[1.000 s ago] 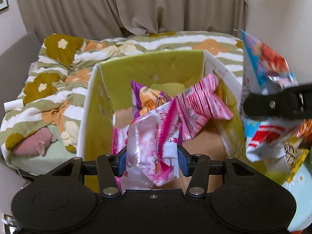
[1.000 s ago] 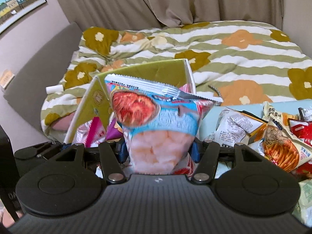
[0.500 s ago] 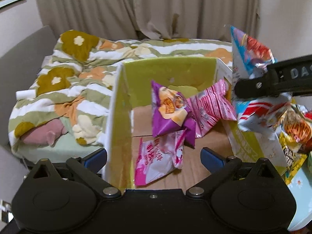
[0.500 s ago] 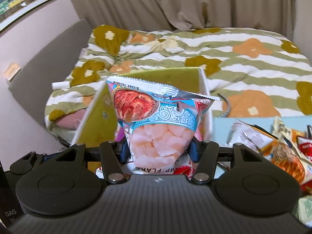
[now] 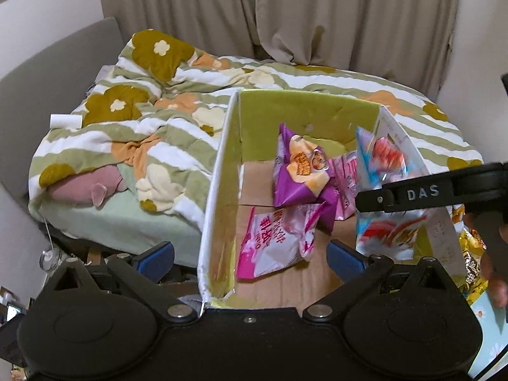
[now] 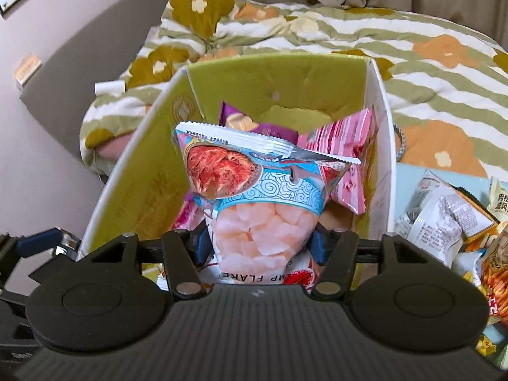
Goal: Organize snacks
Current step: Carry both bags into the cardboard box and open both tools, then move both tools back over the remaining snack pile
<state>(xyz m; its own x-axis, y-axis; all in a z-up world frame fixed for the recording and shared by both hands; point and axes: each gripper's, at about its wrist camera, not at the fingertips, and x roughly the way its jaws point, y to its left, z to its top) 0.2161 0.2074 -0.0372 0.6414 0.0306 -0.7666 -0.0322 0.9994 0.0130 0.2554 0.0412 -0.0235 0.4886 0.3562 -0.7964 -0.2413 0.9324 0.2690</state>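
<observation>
Right claw (image 6: 260, 247) pinches the blue crinkly shrimp-flake bag (image 6: 260, 197) low (light, puffy, crushable); left claw (image 5: 250, 255) gapes empty.

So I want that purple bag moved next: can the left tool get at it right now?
Probably yes. The left tool is open and empty at the box's near end, with only the flat pink packet lying before the purple bag.
</observation>
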